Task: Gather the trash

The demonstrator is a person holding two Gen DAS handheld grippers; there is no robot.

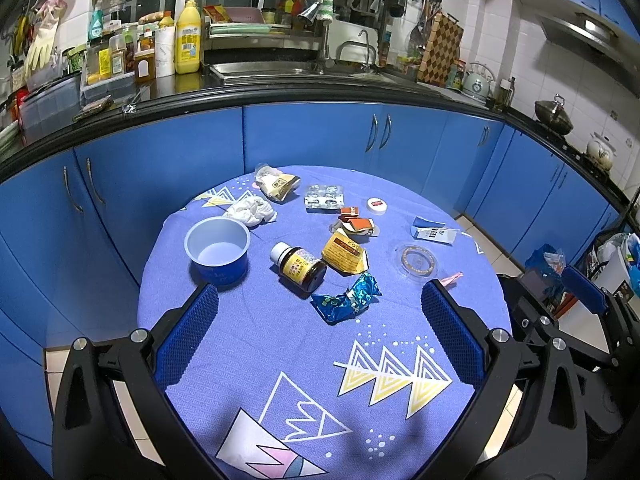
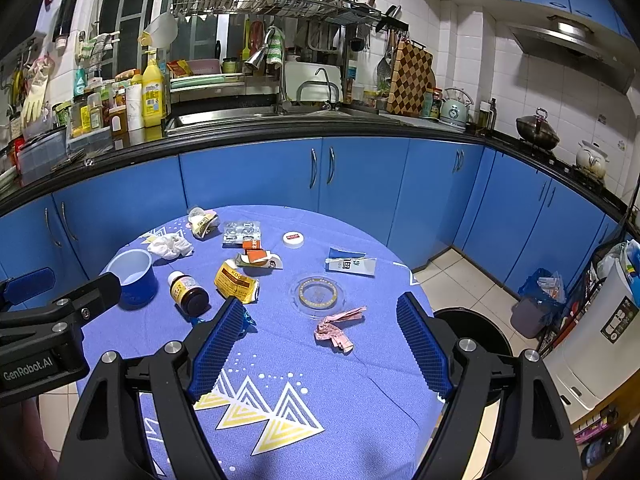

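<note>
A round table point(image 1: 400, 420) draped in a woven blue-violet cloth printed with yellow and white triangles stands in a kitchen with glossy blue cabinet doors point(image 2: 248, 176), a black countertop, white wall tiles and a steel sink point(image 2: 240, 116).

The landmark is the brown glass medicine bottle with a white cap and yellow label point(image 1: 298, 266), lying on its side near the table's middle. Left of it stands a blue plastic cup with a pale inside point(image 1: 218, 250), which looks empty. Beyond the cup lies crumpled white tissue point(image 1: 251, 208). Just right of the bottle sits a yellow foil packet point(image 1: 344, 254); in front of the bottle, a crinkled blue foil wrapper point(image 1: 346, 298). Farther right lie a clear round plastic lid point(image 2: 318, 290) and a crumpled pink paper scrap point(image 2: 336, 328).

The left gripper point(image 1: 320, 328) hovers over the table with its textured blue pads spread wide, holding nothing. The right gripper point(image 2: 320, 344) is likewise spread and empty, the pink scrap lying between its fingers.

A dark bin lined with a blue bag point(image 2: 536, 308) stands on the tiled floor, well right of the table.
</note>
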